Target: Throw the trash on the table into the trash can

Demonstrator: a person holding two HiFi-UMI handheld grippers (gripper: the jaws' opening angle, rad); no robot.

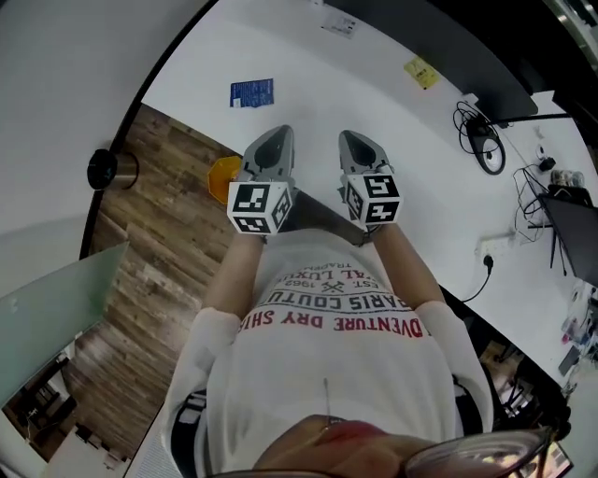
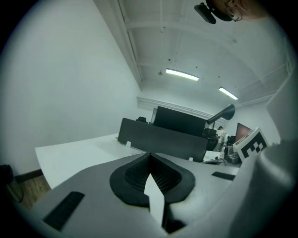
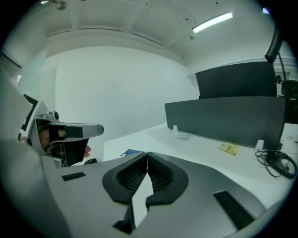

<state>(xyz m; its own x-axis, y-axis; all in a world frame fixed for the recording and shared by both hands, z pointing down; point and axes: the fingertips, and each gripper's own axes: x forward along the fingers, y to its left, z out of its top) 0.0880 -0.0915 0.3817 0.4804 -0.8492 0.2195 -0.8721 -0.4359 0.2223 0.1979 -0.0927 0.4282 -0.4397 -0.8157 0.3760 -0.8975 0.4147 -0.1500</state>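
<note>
On the white table [image 1: 308, 84] lie a blue packet [image 1: 252, 92] [image 3: 132, 152], a yellow scrap [image 1: 420, 72] [image 3: 229, 148] and a white slip [image 1: 338, 25] [image 3: 184, 136]. An orange container [image 1: 222, 177] stands on the wooden floor at the table's near edge, partly hidden by my left gripper. My left gripper [image 1: 280, 133] [image 2: 150, 155] and right gripper [image 1: 350, 138] [image 3: 147, 154] are held side by side over the table's near edge. Both are shut with nothing between the pads. The blue packet lies ahead of them, slightly to the left.
A dark cylinder [image 1: 112, 169] stands on the floor to the left. A dark partition [image 3: 223, 116] and monitors [image 2: 179, 122] line the table's far side. Cables and a black coil [image 1: 486, 145] lie at the right, and a glass panel [image 1: 56, 308] stands at the lower left.
</note>
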